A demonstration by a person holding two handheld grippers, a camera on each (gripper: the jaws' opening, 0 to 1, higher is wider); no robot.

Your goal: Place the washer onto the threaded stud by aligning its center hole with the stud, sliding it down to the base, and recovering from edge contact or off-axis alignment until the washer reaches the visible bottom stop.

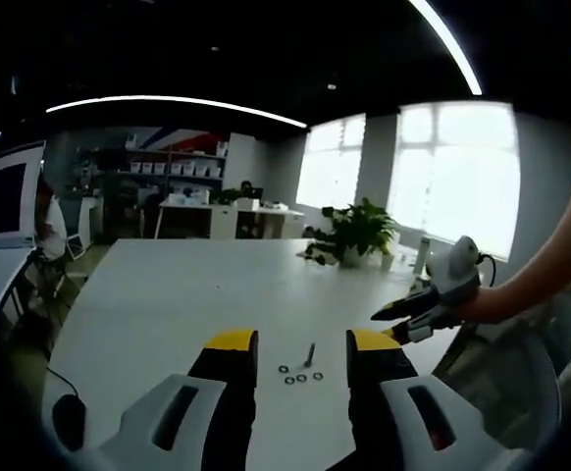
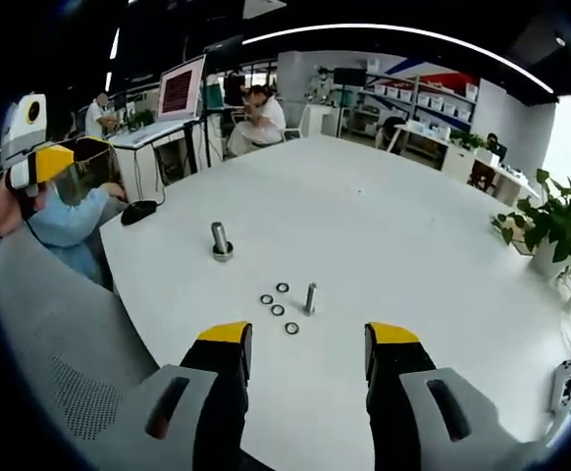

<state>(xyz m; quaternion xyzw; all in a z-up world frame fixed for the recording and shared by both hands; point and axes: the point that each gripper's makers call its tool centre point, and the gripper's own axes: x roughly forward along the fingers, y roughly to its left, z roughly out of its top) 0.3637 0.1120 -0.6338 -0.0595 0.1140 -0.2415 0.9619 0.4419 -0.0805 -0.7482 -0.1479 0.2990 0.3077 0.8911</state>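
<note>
Your washers (image 2: 278, 309) lie flat on the white table (image 2: 384, 226), four small dark rings in a loose cluster just beside the upright threaded stud (image 2: 310, 297), none of them on it yet. In the left gripper view the same rings (image 1: 301, 375) sit at the foot of the stud (image 1: 309, 353), between your tool's tips. Expect each washer to be light, thin, stiff and slick on this smooth top; judged from here, it will skate away if you push on it. Take one by its outer rim, across the ring, with the tips low to the table, and leave the centre hole free for the stud. The stud looks slim and may tip if you knock it sideways.

Your right tool (image 2: 308, 345) stands wide and empty, near the table's closer edge, short of the cluster. Your left tool (image 1: 303, 350) is also wide and holds nothing. A second, thicker bolt (image 2: 221, 239) stands apart toward the table's left edge in the right gripper view, with a dark mouse (image 2: 138, 210) beyond it by the edge. A potted plant (image 1: 356, 232) sits at the far corner.
</note>
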